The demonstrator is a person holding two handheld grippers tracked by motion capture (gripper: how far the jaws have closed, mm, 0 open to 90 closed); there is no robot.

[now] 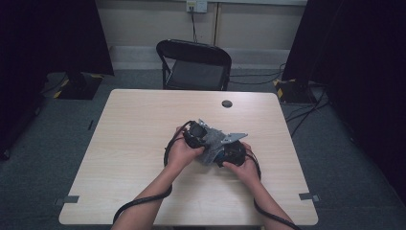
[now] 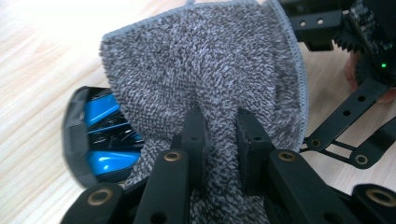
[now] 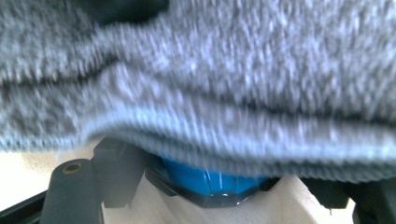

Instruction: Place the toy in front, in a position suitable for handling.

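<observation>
A grey terry cloth (image 2: 201, 60) is draped over a glossy blue object with a black rim (image 2: 100, 135). My left gripper (image 2: 217, 121) is shut on a fold of the cloth, which bunches between its jaws. In the right gripper view the blue object (image 3: 205, 179) sits between the jaws of my right gripper (image 3: 219, 186), under the blurred cloth (image 3: 210, 84); the left jaw rests against its black rim. In the high view both hands hold the grippers close together at mid-table, left gripper (image 1: 201, 139) and right gripper (image 1: 225, 154), with the cloth (image 1: 209, 152) between them.
The pale wooden table (image 1: 134, 124) has a dark round grommet (image 1: 227, 103) near its far edge. A black folding chair (image 1: 194, 64) stands behind it. Cables trail from both grippers off the near edge. Dark curtains hang on both sides.
</observation>
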